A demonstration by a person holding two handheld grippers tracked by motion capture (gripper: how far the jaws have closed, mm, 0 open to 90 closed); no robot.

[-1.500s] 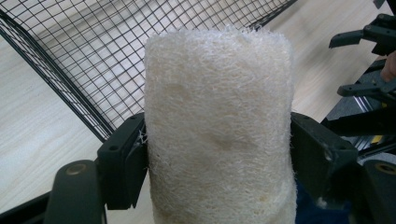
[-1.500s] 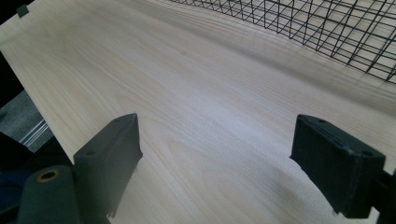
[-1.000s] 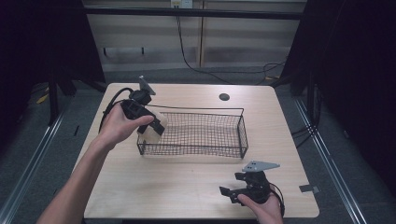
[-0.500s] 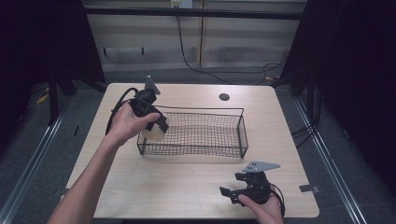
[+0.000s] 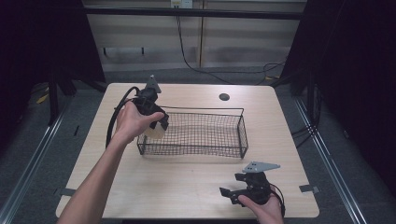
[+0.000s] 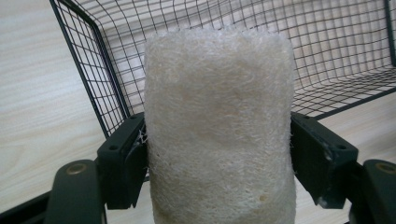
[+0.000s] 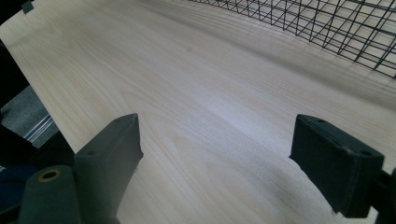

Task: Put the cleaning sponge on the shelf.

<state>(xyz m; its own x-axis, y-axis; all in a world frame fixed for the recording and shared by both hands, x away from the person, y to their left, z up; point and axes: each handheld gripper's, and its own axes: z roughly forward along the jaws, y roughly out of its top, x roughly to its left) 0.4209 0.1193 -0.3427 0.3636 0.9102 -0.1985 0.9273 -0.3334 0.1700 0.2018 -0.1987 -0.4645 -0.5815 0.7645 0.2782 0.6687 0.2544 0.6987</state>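
Your left gripper [image 5: 156,122] has the loofah [image 6: 219,126] clamped between its jaws, one pad pressed into each side of the pale, fibrous cylinder, which stands upright between them and rises well past their tips. So the pick-up looks done: the loofah is off the table and carried at the left end of the basket [image 5: 243,133]. In the left gripper view the basket's corner post and mesh wall sit just behind and beyond the loofah, with the wire floor stretching away past the right jaw. From the high view the loofah appears at or just over the left rim, though you cannot tell whether it has fully cleared the wire. What seems left is the placing itself: bring the loofah over the mesh floor, lower it and let the jaws part. Nothing lies in the basket yet as far as the pictures show. Your right gripper [image 5: 232,195] rests on the table [image 5: 187,191] near its front edge, well apart from the basket; its jaws stand wide apart with only bare wood between them, the mesh wall far beyond their tips.
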